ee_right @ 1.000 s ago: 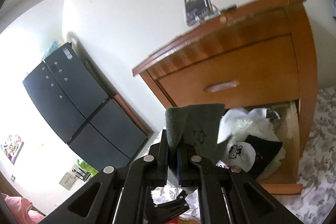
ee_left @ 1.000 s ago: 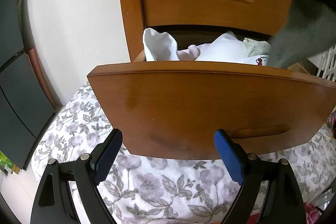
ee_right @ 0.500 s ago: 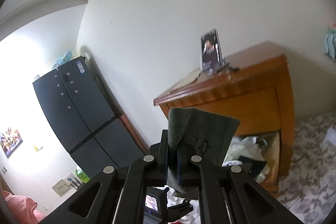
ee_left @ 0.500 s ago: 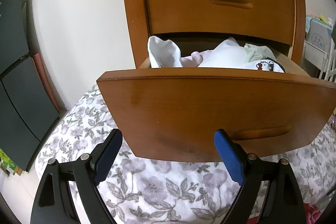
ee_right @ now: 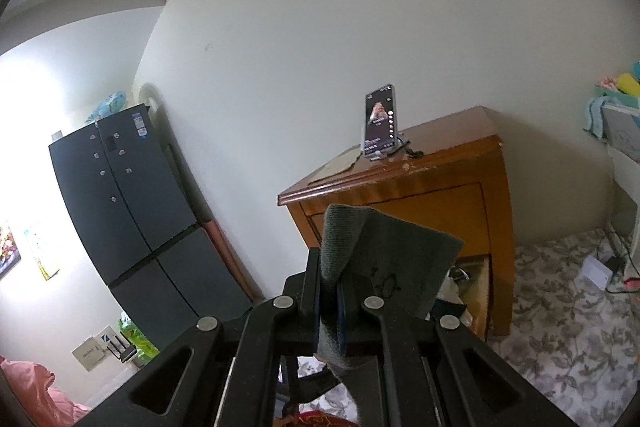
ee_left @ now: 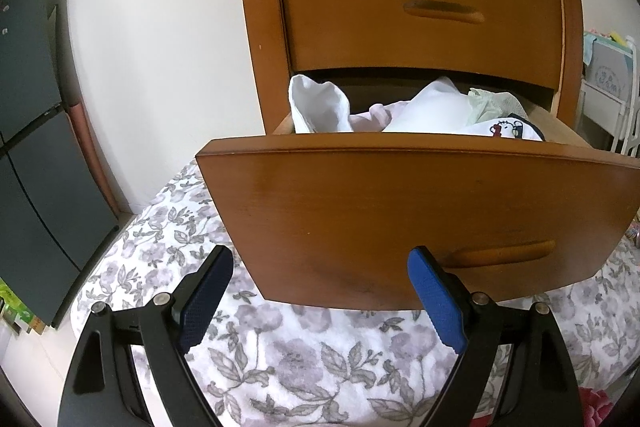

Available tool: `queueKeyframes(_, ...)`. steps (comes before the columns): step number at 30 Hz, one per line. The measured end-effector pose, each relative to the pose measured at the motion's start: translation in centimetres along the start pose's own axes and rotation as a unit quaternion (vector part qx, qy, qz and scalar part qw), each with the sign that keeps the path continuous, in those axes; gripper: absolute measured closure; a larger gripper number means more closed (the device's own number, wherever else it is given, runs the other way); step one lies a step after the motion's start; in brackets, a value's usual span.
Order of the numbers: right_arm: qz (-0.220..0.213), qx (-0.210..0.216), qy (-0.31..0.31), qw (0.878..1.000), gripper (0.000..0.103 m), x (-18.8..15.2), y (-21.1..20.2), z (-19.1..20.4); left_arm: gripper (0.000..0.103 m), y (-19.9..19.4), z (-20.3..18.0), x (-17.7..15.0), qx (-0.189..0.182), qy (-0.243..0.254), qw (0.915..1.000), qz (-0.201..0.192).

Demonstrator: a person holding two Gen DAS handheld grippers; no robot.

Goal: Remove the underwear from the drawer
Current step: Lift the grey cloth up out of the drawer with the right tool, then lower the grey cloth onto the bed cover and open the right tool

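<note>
One grey underwear (ee_right: 384, 267) is clamped in my right gripper (ee_right: 334, 307), lifted clear of the open drawer (ee_left: 420, 211), whose remaining clothes (ee_left: 400, 107) sit heaped inside. My left gripper (ee_left: 320, 295) hangs spread and empty before the drawer front. I worry the thin pinch lets the fabric slip if I swing.

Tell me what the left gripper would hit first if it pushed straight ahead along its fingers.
Most likely the front panel of the open drawer. The left gripper has its jaws apart with nothing between them, and the panel's lower edge sits just beyond the pads. Depth is hard to judge; it might slip just under that edge.
</note>
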State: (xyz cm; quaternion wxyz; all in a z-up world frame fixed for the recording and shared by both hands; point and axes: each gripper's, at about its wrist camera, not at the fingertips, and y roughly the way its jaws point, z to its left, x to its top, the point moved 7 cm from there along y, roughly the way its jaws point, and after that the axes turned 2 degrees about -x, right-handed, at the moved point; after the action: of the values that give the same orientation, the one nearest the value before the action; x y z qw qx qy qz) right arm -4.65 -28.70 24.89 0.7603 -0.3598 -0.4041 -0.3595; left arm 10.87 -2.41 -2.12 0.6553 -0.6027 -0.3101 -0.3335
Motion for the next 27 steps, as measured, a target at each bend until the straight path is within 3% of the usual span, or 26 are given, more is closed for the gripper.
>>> queueKeyframes(5,0.02,-0.015,0.007,1.0,0.097,-1.3,0.7,-1.2,0.013,0.0,0.0,0.0,0.002,0.0,1.0,0.0)
queueKeyframes(13,0.095,-0.042,0.013,0.995,0.097,-5.4,5.3,-3.0,0.013,0.0,0.1,-0.1,0.002,0.001,1.0,0.002)
queueKeyframes(27,0.235,-0.097,-0.011,0.967,0.097,-14.9,15.2,-5.5,0.013,0.2,0.4,-0.2,0.001,-0.007,1.0,0.006)
